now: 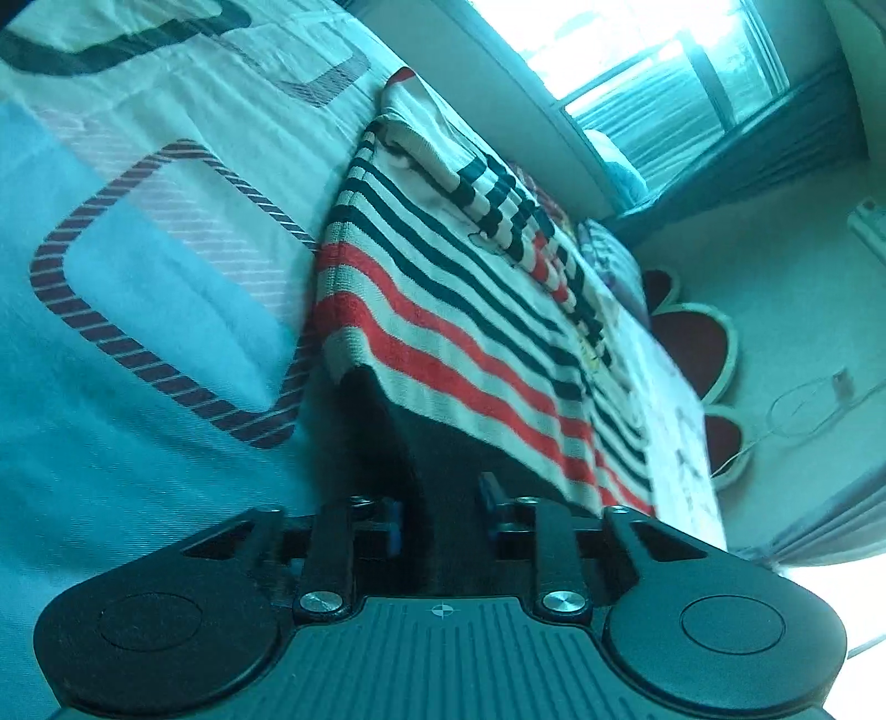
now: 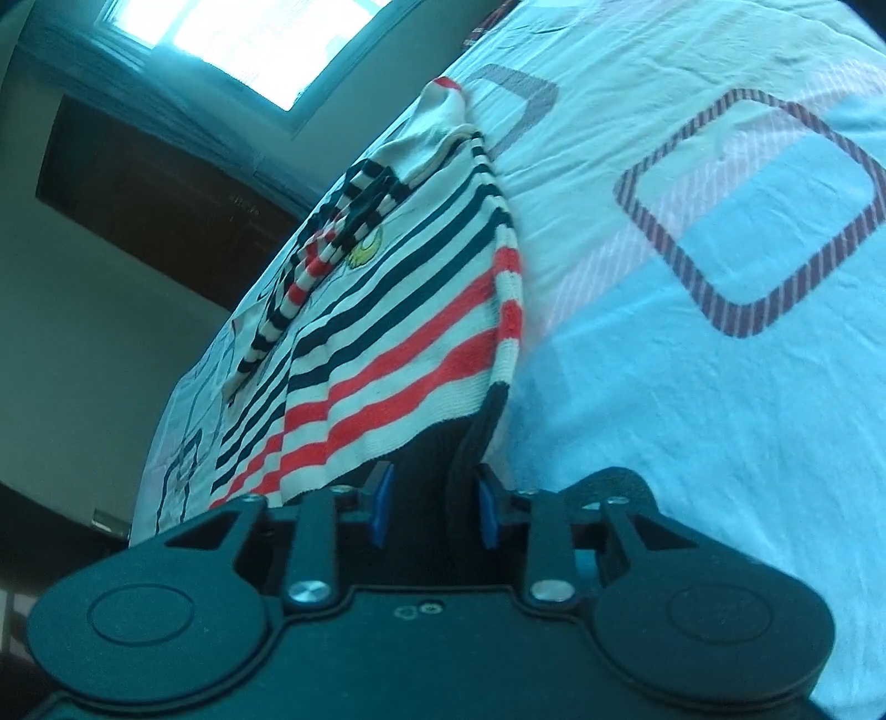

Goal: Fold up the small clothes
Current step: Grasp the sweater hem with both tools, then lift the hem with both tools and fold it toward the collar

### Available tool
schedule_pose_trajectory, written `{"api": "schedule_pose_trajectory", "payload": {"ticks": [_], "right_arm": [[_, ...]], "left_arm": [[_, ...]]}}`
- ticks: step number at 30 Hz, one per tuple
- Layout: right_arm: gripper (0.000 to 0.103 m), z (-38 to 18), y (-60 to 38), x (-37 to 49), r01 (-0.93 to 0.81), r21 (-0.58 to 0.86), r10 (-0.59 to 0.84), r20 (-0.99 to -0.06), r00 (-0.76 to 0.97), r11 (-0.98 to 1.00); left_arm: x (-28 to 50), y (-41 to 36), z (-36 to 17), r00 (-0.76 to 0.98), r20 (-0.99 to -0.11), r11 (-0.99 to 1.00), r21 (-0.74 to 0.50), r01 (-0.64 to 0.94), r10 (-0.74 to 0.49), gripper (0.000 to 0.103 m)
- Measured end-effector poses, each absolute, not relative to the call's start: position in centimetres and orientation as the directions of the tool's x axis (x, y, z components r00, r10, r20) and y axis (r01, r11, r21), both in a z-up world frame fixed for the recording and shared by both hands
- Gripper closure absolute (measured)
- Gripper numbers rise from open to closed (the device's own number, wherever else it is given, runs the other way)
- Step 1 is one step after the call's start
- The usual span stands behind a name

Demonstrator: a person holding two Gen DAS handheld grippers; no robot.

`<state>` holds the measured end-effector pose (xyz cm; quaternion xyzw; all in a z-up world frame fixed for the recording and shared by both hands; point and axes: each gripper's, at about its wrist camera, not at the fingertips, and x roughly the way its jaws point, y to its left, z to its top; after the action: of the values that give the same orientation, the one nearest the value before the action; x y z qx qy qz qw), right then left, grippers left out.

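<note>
I have both tongs clamped on the sweater's point(image 1: 443, 310) dark hem: left tongs point(image 1: 440, 515) and right tongs point(image 2: 432, 512). Sweater stretches ahead over the bedsheet point(image 2: 720, 387).

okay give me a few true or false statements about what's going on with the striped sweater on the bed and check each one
1. The white knitted sweater with red and dark stripes lies on a light blue bedsheet with rounded-square patterns. True.
2. The left gripper is closed on the sweater's dark hem. True.
3. The right gripper hangs wide open, away from the sweater. False: it is closed on the dark hem too.
4. The sweater's stripes are green and yellow. False: they are red and dark on white.
5. A bright window shows beyond the bed. True.
</note>
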<state>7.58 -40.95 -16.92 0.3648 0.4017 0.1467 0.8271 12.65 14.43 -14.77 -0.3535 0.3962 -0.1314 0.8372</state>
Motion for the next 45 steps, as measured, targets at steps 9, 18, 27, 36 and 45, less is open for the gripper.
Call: {"api": "schedule_pose_trajectory", "payload": {"ticks": [9, 18, 27, 36, 45], "right_arm": [[0.069, -17.2, -41.0, 6.9, 0.002, 0.775, 0.612, -0.5, 0.612, 0.632], [0.089, -16.7, -41.1, 8.1, 0.03, 0.691, 0.536, -0.587, 0.607, 0.722], [0.098, -11.4, -41.5, 6.2, -0.135, 0.567, 0.485, -0.529, 0.696, 0.813], [0.098, -15.8, -42.1, 6.8, -0.017, 0.615, 0.472, -0.587, 0.657, 0.789], [0.098, -10.0, -41.6, 9.4, -0.141, 0.585, 0.474, -0.466, 0.747, 0.798]], "left_arm": [[11.8, 14.3, -15.2, 0.649, -0.551, 0.685, -0.726, -0.062, -0.525, 0.078], [12.2, 14.3, -15.5, 0.651, -0.57, 0.7, -0.71, -0.082, -0.502, 0.089], [9.6, 15.9, -11.7, 0.777, -0.461, 0.692, -0.721, -0.045, -0.429, 0.098], [9.4, 16.5, -15.6, 0.761, -0.522, 0.658, -0.733, -0.171, -0.384, 0.098], [12.5, 16.4, -9.9, 0.831, -0.409, 0.657, -0.751, -0.07, -0.378, 0.098]]}}
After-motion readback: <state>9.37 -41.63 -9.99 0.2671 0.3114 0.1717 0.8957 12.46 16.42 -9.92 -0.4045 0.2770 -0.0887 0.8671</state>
